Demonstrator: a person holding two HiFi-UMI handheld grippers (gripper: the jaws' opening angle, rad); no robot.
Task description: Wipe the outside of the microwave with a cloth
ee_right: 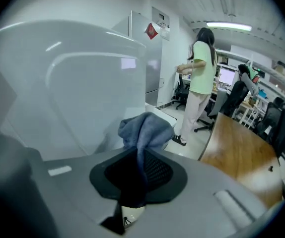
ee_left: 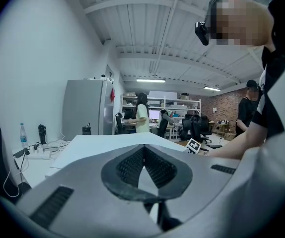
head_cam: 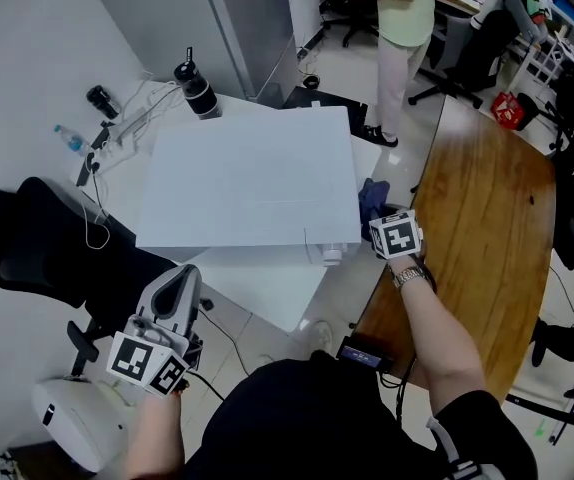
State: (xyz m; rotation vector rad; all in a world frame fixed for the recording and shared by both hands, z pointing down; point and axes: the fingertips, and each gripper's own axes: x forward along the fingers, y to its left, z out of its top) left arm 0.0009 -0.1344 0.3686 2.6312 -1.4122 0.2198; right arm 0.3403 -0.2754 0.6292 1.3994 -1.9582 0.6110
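Note:
The white microwave (head_cam: 252, 178) stands on a white table (head_cam: 267, 293); I look down on its flat top. My right gripper (head_cam: 379, 220) is at its right side, shut on a blue-grey cloth (head_cam: 372, 198). In the right gripper view the cloth (ee_right: 145, 128) bunches out of the shut jaws of the right gripper (ee_right: 140, 167), close to the microwave's glossy white side (ee_right: 73, 83). My left gripper (head_cam: 179, 288) hangs low at the front left, away from the microwave. The left gripper (ee_left: 144, 165) is shut with nothing in it and looks level over the microwave's top (ee_left: 107, 145).
A black office chair (head_cam: 37, 248) stands left of the table. A long wooden table (head_cam: 487, 228) runs along the right. A black bottle (head_cam: 197, 88) and cables (head_cam: 117, 128) lie behind the microwave. A person (head_cam: 402, 28) stands at the back.

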